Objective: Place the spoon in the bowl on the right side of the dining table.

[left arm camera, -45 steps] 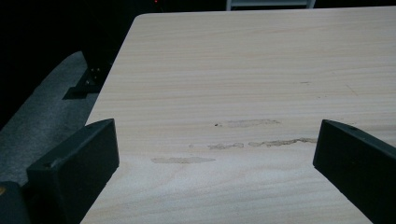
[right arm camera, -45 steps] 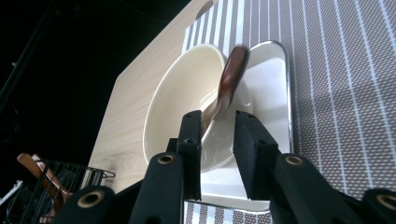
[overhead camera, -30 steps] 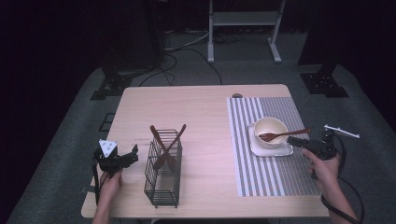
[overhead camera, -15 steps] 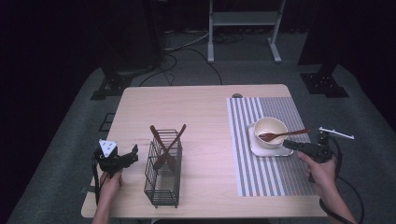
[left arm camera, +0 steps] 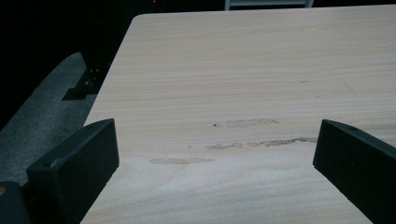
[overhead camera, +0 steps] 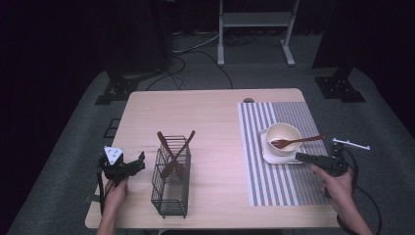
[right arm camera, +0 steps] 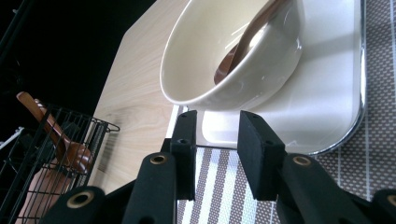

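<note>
A cream bowl (overhead camera: 283,132) (right arm camera: 273,70) stands on a white plate (overhead camera: 272,155) (right arm camera: 327,98), which lies on a striped mat (overhead camera: 279,186). A brown wooden spoon (overhead camera: 296,142) (right arm camera: 243,44) lies in the bowl, its handle sticking out to the right. My right gripper (overhead camera: 299,156) (right arm camera: 218,119) is at the plate's near right edge, low over the mat. Its jaws stand a narrow gap apart with nothing pressed between them. My left gripper (overhead camera: 141,161) (left arm camera: 217,135) rests near the table's left edge, open wide over bare wood.
A black wire basket (overhead camera: 170,188) (right arm camera: 44,186) stands at the front middle of the table (overhead camera: 205,112), holding two crossed wooden utensils (overhead camera: 173,152) (right arm camera: 70,149). A small dark disc (overhead camera: 248,100) lies by the mat's far corner. Dark floor and stands surround the table.
My right gripper has shifted slightly along the plate's near right edge, toward the table's front. The left gripper has stayed put.
</note>
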